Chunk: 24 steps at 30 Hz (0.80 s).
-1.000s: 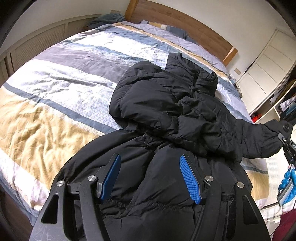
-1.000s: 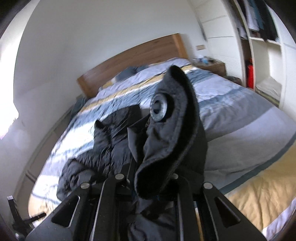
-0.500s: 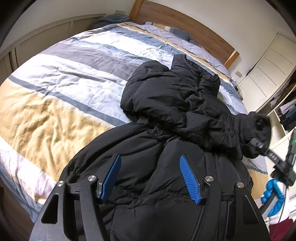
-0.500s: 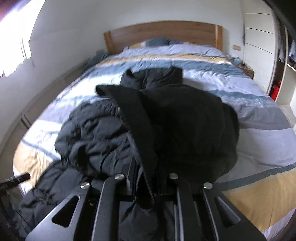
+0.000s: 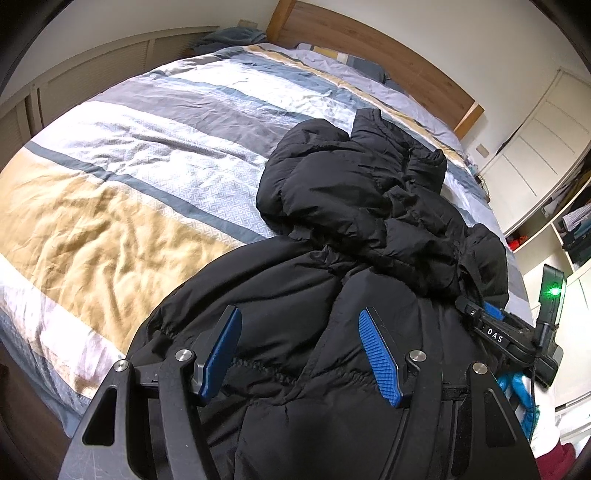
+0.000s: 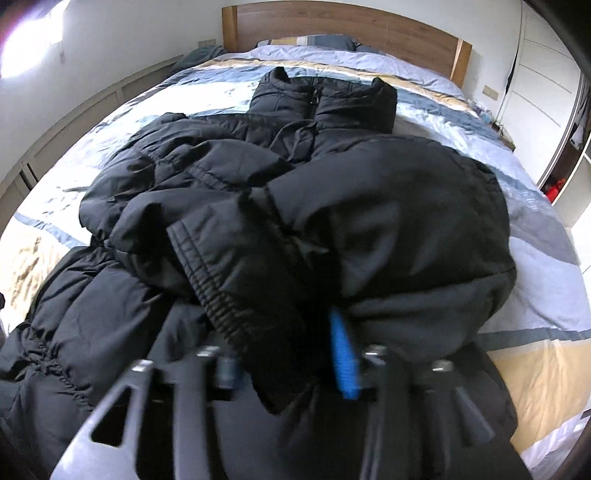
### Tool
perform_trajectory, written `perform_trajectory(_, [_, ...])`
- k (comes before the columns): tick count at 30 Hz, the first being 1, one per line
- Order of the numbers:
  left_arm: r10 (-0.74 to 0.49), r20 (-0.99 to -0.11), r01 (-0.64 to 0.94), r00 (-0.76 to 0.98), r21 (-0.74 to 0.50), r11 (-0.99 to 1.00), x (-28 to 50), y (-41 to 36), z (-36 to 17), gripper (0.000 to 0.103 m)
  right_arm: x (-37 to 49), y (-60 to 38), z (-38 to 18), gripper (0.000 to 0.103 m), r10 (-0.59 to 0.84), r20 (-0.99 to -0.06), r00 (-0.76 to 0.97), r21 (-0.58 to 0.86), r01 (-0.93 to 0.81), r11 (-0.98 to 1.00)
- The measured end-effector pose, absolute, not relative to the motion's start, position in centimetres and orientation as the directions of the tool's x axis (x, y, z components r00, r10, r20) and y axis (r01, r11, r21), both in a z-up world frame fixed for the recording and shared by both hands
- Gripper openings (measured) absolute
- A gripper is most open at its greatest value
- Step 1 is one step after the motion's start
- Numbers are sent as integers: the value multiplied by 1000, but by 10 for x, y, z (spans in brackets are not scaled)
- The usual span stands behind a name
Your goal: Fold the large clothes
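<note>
A black puffer jacket (image 5: 362, 206) lies on the striped bed, collar toward the headboard; it also shows in the right wrist view (image 6: 229, 177). My left gripper (image 5: 301, 350) is open and empty, hovering over the jacket's hem. My right gripper (image 6: 288, 362) has its fingers parted around the jacket's sleeve cuff (image 6: 221, 288), which lies between them on top of the jacket body. One blue pad (image 6: 343, 362) shows; the other is hidden by the cuff. The right gripper also shows in the left wrist view (image 5: 495, 328), low on the jacket's right side.
The bed's striped duvet (image 5: 129, 177) stretches left of the jacket. A wooden headboard (image 6: 332, 26) stands at the far end. White wardrobe doors (image 5: 535, 147) and open shelves (image 5: 576, 236) are to the right. A low panelled wall (image 5: 74, 85) runs along the left.
My right gripper swung the sleeve from out at the right in over the jacket body and lowered it there. Its fingers have parted from the cuff. The left gripper stayed open over the hem.
</note>
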<state>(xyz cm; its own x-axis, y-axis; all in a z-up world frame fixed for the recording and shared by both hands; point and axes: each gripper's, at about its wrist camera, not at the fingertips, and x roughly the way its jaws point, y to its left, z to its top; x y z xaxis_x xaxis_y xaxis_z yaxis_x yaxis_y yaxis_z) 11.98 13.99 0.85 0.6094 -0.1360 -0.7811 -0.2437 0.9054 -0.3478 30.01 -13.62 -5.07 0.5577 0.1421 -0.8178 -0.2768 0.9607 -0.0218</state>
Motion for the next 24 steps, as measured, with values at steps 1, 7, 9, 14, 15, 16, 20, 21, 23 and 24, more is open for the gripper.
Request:
perform_trajectory(1, [-134,-781,-243,610,-345,907,119,139,9,65,297,-135,-49,49,145,-814,563,-25,-284,959])
perform_trajectory(7, [-110,-783,-225,612,-306,925,117,123,20,65,279,-135,-31,50,217,-787,577,24,-324,946])
perform_trajectory(9, [-103,-787,-216,609,-289,933,119,115,23,65,273,-139,-25,50,250,-774,582,51,-336,941])
perform_trajectory(14, [-88,-801,-183,592,-241,953,129,88,27,65,261,-168,-9,50,301,-737,604,107,-335,936])
perform_trajectory(15, [-86,-804,-173,588,-229,958,133,81,28,65,260,-178,-6,50,304,-730,612,117,-327,938])
perform_trajectory(16, [-85,-807,-164,585,-220,962,136,75,28,65,260,-187,-3,50,303,-725,619,122,-317,941])
perform_trajectory(20, [-89,-813,-102,575,-180,978,159,41,33,65,266,-232,7,50,272,-705,654,130,-258,957])
perform_trajectory(21, [-88,-814,-82,574,-164,983,168,31,34,65,270,-246,8,50,258,-701,664,128,-239,963])
perform_trajectory(23, [-82,-818,-42,570,-129,991,185,9,34,65,278,-265,10,50,241,-701,672,131,-211,969])
perform_trajectory(24, [-85,-818,-25,569,-121,992,193,0,34,65,284,-276,10,50,230,-700,676,132,-194,972])
